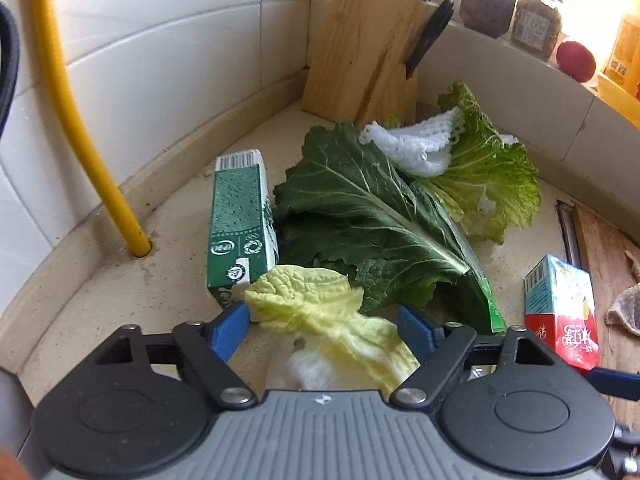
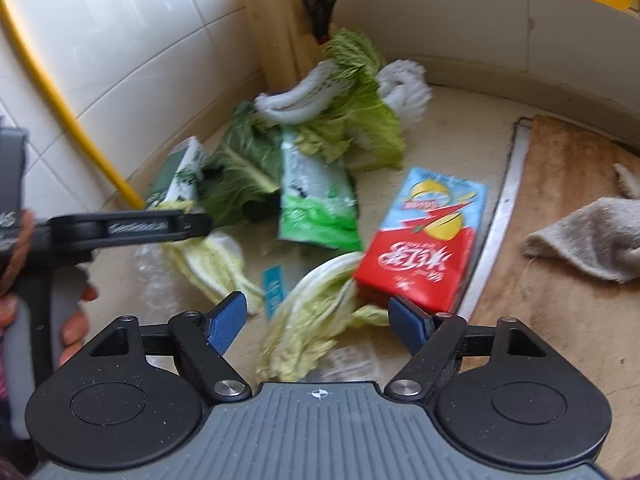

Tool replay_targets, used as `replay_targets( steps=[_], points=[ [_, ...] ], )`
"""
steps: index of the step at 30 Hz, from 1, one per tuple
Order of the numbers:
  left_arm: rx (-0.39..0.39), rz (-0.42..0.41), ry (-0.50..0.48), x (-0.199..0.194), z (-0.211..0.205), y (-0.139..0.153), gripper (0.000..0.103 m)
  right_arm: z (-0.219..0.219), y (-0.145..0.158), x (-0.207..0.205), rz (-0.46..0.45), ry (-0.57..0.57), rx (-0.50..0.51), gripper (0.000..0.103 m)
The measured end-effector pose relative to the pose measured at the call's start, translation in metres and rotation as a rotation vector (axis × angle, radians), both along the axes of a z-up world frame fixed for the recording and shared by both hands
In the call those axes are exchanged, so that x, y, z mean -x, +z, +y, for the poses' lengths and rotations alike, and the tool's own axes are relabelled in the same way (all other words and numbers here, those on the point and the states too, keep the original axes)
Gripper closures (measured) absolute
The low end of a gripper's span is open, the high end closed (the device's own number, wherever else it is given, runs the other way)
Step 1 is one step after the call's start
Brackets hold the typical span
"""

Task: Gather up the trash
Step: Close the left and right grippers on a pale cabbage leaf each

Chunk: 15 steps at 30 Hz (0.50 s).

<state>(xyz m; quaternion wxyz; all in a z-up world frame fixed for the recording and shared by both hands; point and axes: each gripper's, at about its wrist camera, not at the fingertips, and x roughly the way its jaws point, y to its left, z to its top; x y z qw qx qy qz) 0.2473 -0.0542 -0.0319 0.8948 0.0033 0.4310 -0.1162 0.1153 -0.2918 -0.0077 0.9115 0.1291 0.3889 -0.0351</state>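
Observation:
Trash lies scattered on a beige counter. In the left wrist view my left gripper (image 1: 322,328) is open, its blue fingers on either side of a pale yellow cabbage leaf (image 1: 320,308). Just beyond stand a green carton (image 1: 240,224), a dark green leaf (image 1: 360,220) and white foam netting (image 1: 416,144). In the right wrist view my right gripper (image 2: 320,320) is open over another pale cabbage leaf (image 2: 312,316). A red and blue juice carton (image 2: 424,236) lies just past its right finger. A green plastic bag (image 2: 316,200) lies further on. The left gripper's body (image 2: 128,228) shows at the left.
A wooden knife block (image 1: 360,52) stands in the tiled corner. A yellow pipe (image 1: 80,120) rises from the counter at left. A wooden cutting board (image 2: 560,240) with a grey cloth (image 2: 592,236) lies to the right. Jars (image 1: 488,0) and a red apple (image 1: 576,60) sit on the ledge.

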Motion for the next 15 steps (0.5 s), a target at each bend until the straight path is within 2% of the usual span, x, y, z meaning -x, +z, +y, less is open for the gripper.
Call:
replay_targets(
  steps=[4,9,11,13,15],
  points=[
    [0.06,0.061,0.008,-0.015,0.002,-0.005,0.039,-0.004,-0.011,-0.004,0.04,-0.004,-0.053,0.028],
    [0.081,0.109,0.039,-0.033,0.003,-0.012,0.065,-0.015,-0.022,-0.005,0.078,-0.036,-0.122,0.034],
    [0.09,0.124,0.044,-0.035,0.005,-0.014,0.069,-0.018,-0.026,-0.006,0.089,-0.047,-0.143,0.045],
    [0.093,0.122,0.039,-0.034,0.007,-0.013,0.077,-0.025,-0.032,-0.008,0.096,-0.054,-0.195,0.054],
    [0.096,0.115,0.032,-0.032,0.009,-0.009,0.085,-0.029,-0.036,-0.009,0.094,-0.067,-0.242,0.059]
  ],
)
